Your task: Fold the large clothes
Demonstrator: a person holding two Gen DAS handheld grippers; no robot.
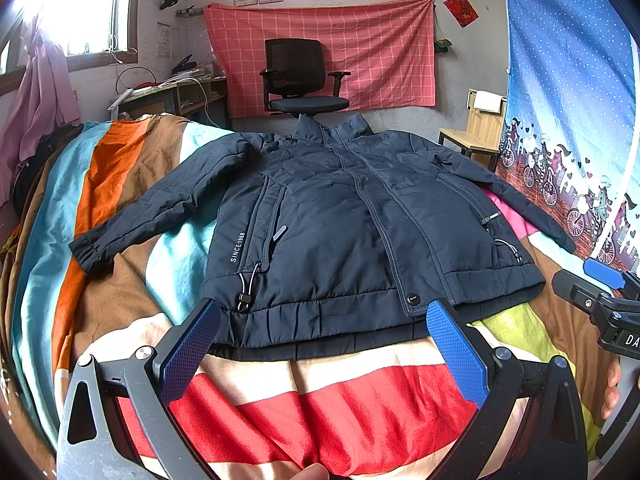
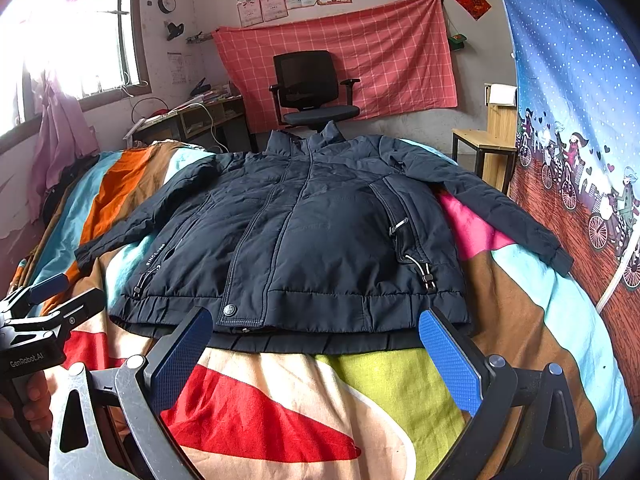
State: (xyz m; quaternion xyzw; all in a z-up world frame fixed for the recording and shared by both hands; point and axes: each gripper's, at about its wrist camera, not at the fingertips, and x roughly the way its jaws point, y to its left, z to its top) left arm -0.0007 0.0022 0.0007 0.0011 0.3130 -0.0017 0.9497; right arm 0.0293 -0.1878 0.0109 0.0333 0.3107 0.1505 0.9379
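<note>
Jacket (image 1: pixel 352 232) lies flat, front up, zipped, on the striped blanket (image 1: pixel 328 400) over the bed. Collar points away toward the chair (image 1: pixel 300 76), hem nearest both cameras. Both sleeves spread out: one cuff rests on the orange/brown stripes at left (image 1: pixel 90 254), the other reaches toward the blue curtain (image 2: pixel 580 100) at right.

Left gripper (image 1: pixel 320 344): jaws wide apart, holding nothing, hovering just short of the hem over the red stripe. Its blue pads (image 1: pixel 456 356) bracket the hem's left-centre section, with the snap button (image 1: pixel 413 299) just above the right pad. Doesn't look like the pads touch fabric, but fisheye makes that hard to confirm.

Right gripper (image 2: pixel 316 348): jaws also spread wide, nothing between them, just short of the hem on the right half, over the yellow-green and red patches. Toggle cord (image 2: pixel 426 274) sits above its right pad.

Each gripper shows at the edge of the other's view, side by side, apart. Jacket's lining edge peeks out below the hem in both views.
</note>
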